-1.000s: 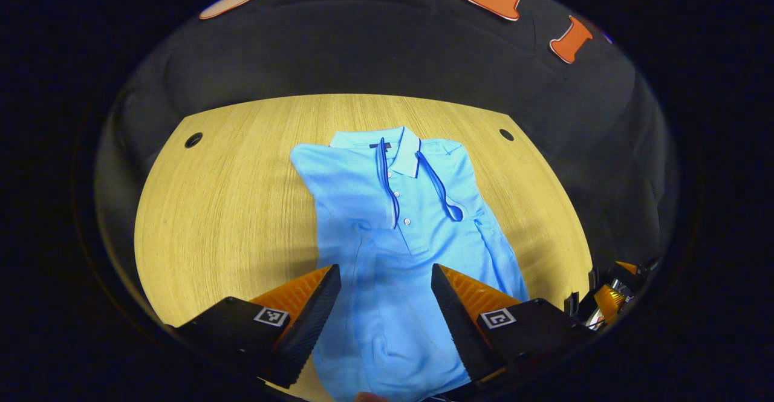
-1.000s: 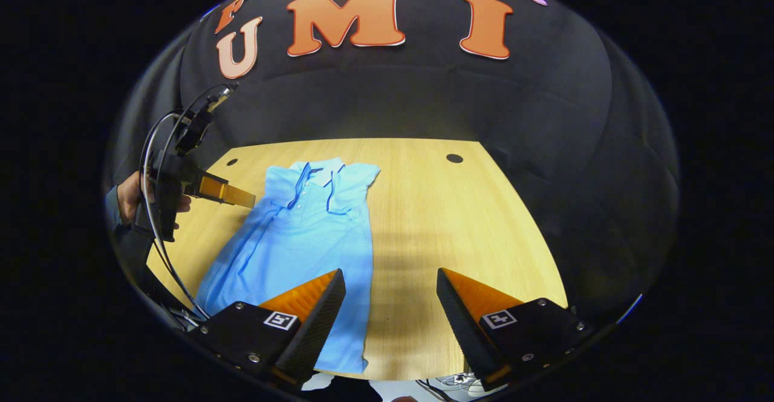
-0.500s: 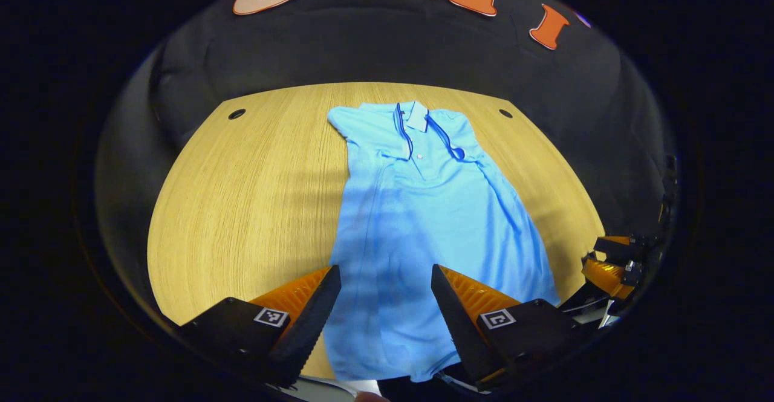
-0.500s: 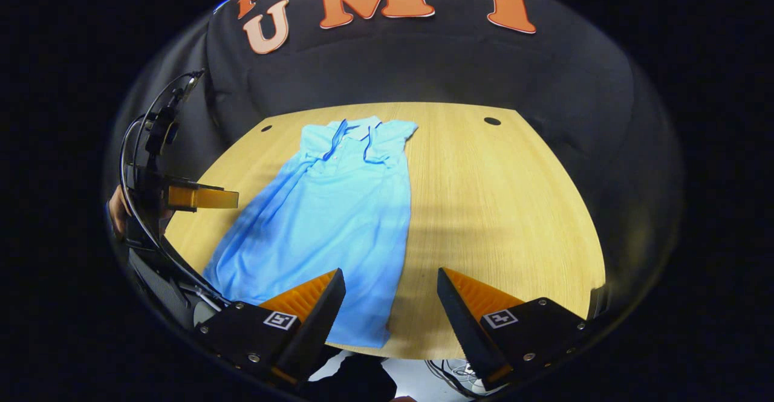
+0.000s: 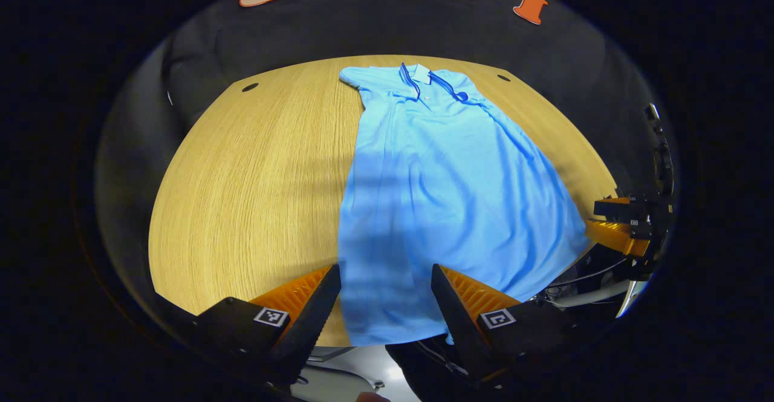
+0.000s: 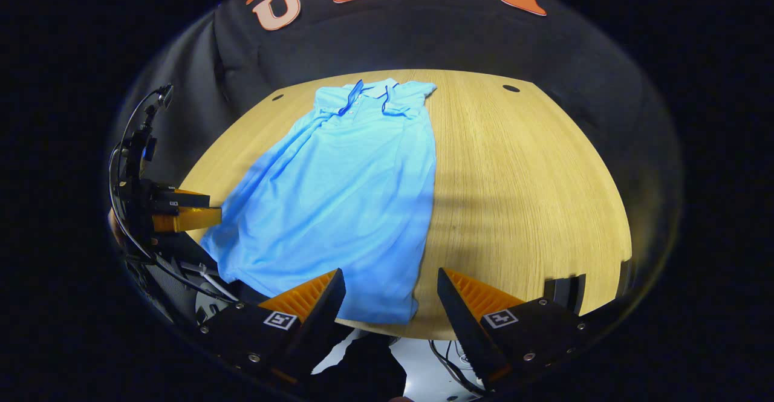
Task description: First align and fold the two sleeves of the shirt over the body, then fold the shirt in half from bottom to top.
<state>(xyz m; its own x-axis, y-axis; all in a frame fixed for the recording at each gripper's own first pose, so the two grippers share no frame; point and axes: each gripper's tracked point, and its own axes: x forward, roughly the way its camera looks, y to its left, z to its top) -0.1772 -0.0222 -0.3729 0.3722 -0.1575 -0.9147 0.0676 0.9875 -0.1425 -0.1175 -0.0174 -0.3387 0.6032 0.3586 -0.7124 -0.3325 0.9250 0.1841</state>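
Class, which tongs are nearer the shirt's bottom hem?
Roughly equal. The left tongs hang open over the hem of the shirt mid-width; the right tongs hang open at its right corner.

Left gripper (image 5: 386,293), left gripper view: two wedge-shaped fingers with ribbed inner faces and sawtooth edges, each seated on a dark, blocky mount. Each mount carries a small square black-and-white marker (image 5: 270,315) on its top face.

Right gripper (image 6: 391,296), right gripper view: same build, wedge fingers with ribbing and toothed edges. Mounts dark, with a square marker and small round screws (image 6: 249,358) near the corners.

Seen farther off in the right gripper view, the left gripper has a dark boxy body with a black cable (image 6: 124,133) looping up over it to a small fitting on top.
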